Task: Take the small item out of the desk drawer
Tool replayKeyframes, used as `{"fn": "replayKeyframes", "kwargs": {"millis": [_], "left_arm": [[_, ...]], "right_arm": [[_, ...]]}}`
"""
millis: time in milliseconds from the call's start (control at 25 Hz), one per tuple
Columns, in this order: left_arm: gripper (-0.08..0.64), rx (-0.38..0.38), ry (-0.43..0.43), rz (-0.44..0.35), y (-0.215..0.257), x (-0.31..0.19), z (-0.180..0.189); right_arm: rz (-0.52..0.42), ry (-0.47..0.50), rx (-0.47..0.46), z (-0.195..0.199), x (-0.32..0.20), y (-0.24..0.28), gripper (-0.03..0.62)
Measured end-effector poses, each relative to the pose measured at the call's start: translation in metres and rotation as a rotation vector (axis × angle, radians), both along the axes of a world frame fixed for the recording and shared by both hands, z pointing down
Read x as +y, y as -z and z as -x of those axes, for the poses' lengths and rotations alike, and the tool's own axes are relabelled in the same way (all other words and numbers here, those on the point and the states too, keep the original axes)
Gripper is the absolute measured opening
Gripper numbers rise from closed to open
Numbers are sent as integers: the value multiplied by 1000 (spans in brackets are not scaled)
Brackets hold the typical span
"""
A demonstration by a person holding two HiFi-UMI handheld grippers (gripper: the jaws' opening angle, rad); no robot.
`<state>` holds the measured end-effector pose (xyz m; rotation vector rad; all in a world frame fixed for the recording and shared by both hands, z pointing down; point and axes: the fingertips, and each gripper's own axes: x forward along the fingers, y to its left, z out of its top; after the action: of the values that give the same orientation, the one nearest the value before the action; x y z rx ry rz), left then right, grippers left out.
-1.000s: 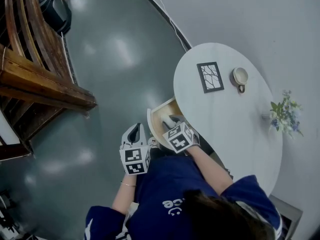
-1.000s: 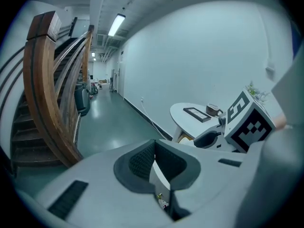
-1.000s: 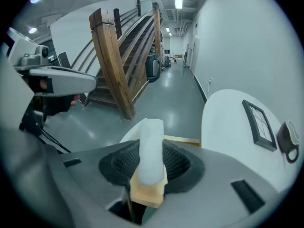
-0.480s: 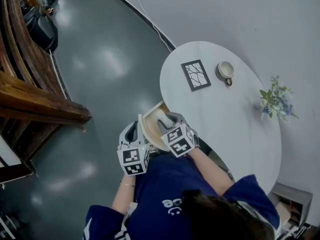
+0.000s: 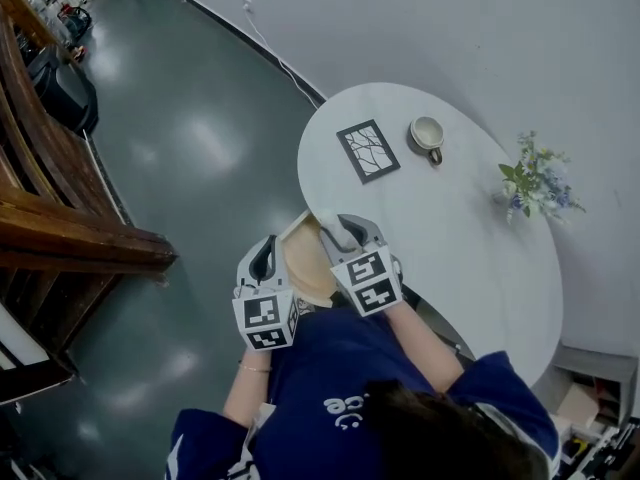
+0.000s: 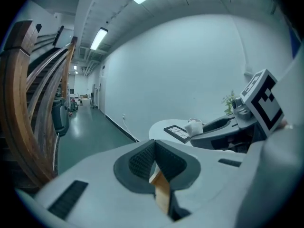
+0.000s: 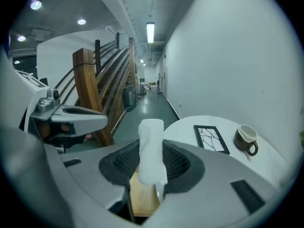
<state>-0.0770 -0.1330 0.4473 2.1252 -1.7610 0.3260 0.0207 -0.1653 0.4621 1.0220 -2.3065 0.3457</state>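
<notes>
White and soft-looking, the small item (image 7: 151,148) stands upright, pinched between the jaws of the right gripper (image 5: 344,230). Its rounded top rises above the dark ribbed pads (image 7: 176,161) and its lower end is hidden between them. The item is out of the desk drawer (image 5: 303,273), held just above the open wooden tray, whose pale wood shows below the jaws in the right gripper view.

The drawer stands pulled out from under the near edge of the round white table (image 5: 450,238), with its curved front toward the person. The left gripper (image 5: 262,256) hangs just beside that front, on the floor side. Its jaws are pressed together at the tips with nothing held, and a sliver of the drawer's wood shows through the gap behind them in the left gripper view.

On the tabletop, well apart from the drawer, a black-framed picture (image 5: 367,150) lies flat. Just beside it is a cup (image 5: 428,133) with a dark outside and a handle. A small bunch of flowers (image 5: 530,183) stands farther along, near the wall.

The person's blue sleeves (image 5: 480,378) reach in from the bottom of the head view. A glossy grey floor (image 5: 190,138) spreads to the left, as far as a wooden staircase railing (image 5: 70,228).
</notes>
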Motion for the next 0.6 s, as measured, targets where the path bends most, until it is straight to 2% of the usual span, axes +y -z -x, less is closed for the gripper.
{"fn": "replayKeyframes", "kwargs": {"millis": [320,600], "left_arm": [[3,-2,-42,-28,13,-5,-12],[3,3,-54,-106,41,-13,-18]], "right_arm": [[-85,-121,-73,-32,-11,32,146],[-179,-184,-115,-54,-15,61,146]]}}
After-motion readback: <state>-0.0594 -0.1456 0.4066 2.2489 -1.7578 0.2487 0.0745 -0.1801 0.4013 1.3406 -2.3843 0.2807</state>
